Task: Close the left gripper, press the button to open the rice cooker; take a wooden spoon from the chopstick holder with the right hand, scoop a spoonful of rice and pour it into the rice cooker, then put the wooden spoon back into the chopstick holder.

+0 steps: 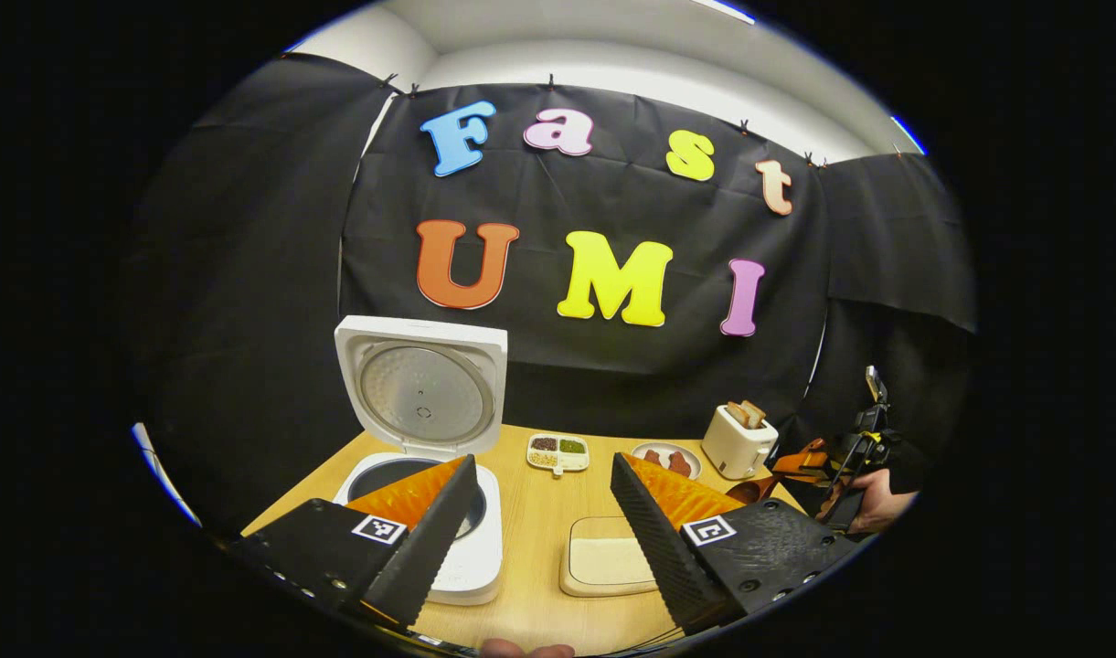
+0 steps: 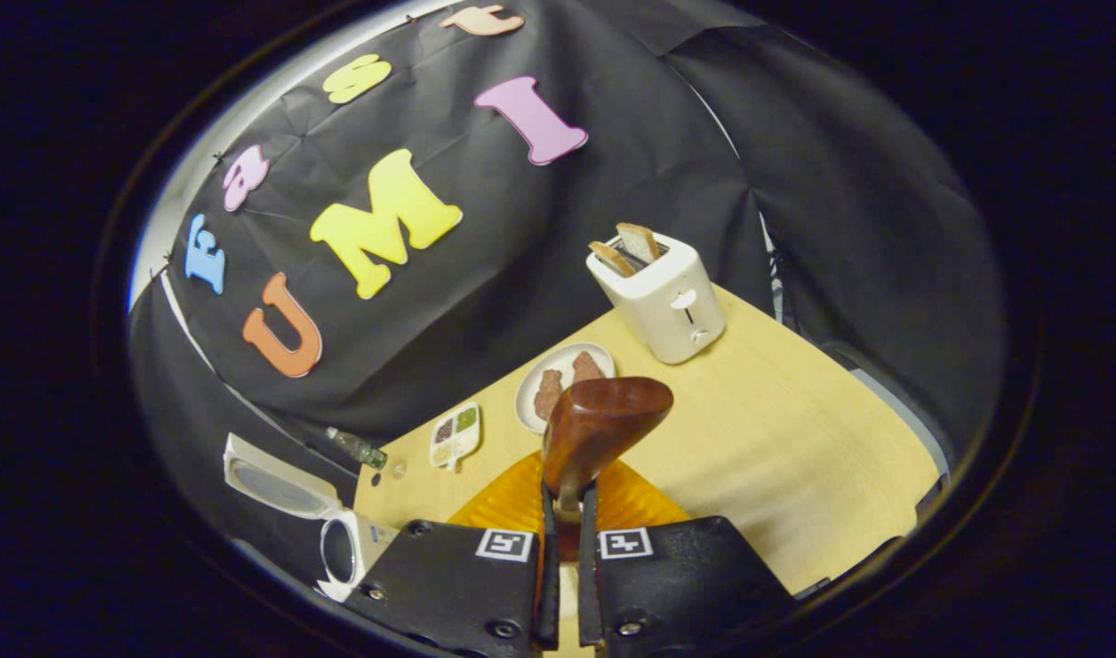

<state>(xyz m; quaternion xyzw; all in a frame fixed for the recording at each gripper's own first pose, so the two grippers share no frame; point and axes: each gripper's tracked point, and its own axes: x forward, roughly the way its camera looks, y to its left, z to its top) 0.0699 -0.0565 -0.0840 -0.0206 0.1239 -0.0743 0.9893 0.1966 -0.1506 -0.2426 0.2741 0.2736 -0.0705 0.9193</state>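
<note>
Left gripper view: left gripper (image 1: 541,512) spread wide, holding nothing, over the wooden table (image 1: 530,539); rice cooker (image 1: 430,512) sits under its left finger with lid (image 1: 422,388) upright and pot exposed, while the right gripper (image 1: 818,471) with the wooden spoon (image 1: 754,491) is well off to the right near the toaster (image 1: 738,440). Right gripper view: right gripper (image 2: 567,530) pinches the wooden spoon (image 2: 599,425) by its handle, bowl pointing forward along the fingers; the rice cooker (image 2: 338,539) lies far to the lower left, so I'd judge the next move a long leftward sweep across the table (image 2: 795,439).

Rice cooker (image 1: 427,475) open, apparently empty.
</note>
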